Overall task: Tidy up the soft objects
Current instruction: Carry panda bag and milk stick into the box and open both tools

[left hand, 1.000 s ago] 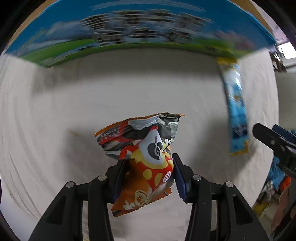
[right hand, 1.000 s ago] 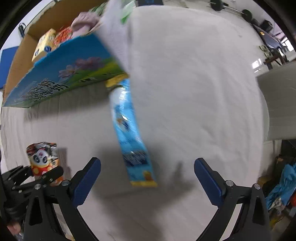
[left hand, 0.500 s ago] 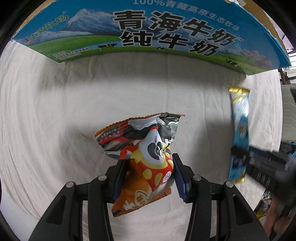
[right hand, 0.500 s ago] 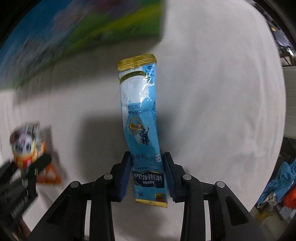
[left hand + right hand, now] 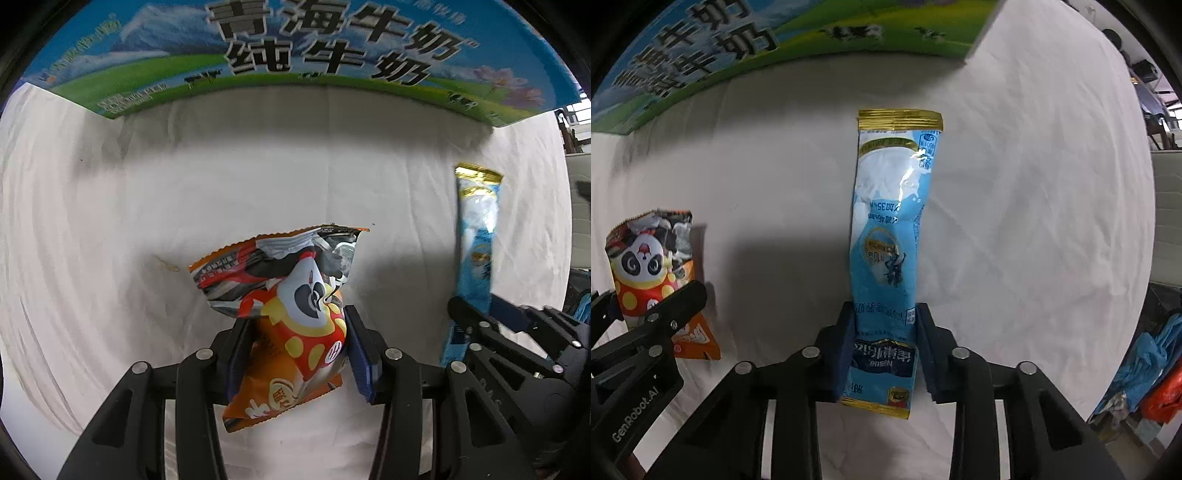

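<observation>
An orange snack packet [image 5: 295,295] with a panda print hangs pinched between the pads of my left gripper [image 5: 297,325], which is shut on it just above the white cloth. The right wrist view shows the same packet [image 5: 646,258] at the left, behind a left finger [image 5: 679,299]. A long blue sachet [image 5: 890,221] with gold ends lies lengthwise on the cloth. My right gripper [image 5: 885,314] points down over its near end, jaws closing, with both pads pressing on the sachet's edges. In the left wrist view the sachet [image 5: 476,236] and right gripper [image 5: 480,310] sit at the right.
A blue and green milk carton box [image 5: 295,48] stands along the far side of the white cloth [image 5: 110,221]; the right wrist view has it [image 5: 701,55] at the upper left. Blue and orange items [image 5: 1145,369] lie beyond the cloth's right edge.
My right gripper came down over the near end of the blue sachet, and its jaws went from wide open to closed on it. The left gripper stayed put with the snack packet.
</observation>
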The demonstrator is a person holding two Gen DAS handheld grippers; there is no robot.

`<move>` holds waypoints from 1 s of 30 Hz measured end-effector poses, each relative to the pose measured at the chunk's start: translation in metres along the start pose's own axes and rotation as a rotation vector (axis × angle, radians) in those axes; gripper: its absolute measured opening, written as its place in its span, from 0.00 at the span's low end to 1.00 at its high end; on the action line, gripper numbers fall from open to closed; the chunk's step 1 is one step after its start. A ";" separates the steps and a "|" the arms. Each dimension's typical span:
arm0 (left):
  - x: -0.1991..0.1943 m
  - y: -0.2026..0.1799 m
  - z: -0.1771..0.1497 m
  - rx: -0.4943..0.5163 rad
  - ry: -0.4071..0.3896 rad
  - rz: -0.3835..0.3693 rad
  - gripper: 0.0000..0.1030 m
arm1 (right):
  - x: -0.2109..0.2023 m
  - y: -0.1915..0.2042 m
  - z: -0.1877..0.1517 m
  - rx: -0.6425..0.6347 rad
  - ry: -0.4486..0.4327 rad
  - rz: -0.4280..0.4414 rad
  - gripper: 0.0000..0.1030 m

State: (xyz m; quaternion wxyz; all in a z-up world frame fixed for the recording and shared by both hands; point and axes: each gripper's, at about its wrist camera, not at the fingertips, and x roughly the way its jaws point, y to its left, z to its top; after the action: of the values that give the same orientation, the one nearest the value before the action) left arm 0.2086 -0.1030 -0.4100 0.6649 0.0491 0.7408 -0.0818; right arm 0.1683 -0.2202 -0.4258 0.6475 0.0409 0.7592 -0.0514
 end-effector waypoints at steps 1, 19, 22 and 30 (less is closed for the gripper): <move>-0.004 -0.001 -0.002 0.003 -0.008 0.000 0.43 | -0.001 0.001 -0.003 0.000 0.002 0.012 0.25; -0.169 -0.004 -0.028 0.039 -0.305 -0.101 0.43 | -0.172 -0.032 -0.040 -0.020 -0.234 0.282 0.21; -0.196 0.000 -0.020 0.034 -0.342 -0.140 0.43 | -0.216 -0.030 -0.038 -0.033 -0.288 0.318 0.21; -0.248 0.007 0.035 0.056 -0.459 -0.120 0.43 | -0.278 -0.021 0.004 -0.084 -0.409 0.345 0.21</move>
State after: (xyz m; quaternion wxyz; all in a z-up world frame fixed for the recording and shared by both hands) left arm 0.2717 -0.0937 -0.1678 0.8083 0.0034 0.5691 -0.1507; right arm 0.2130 -0.2406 -0.1515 0.7876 0.1314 0.5960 0.0842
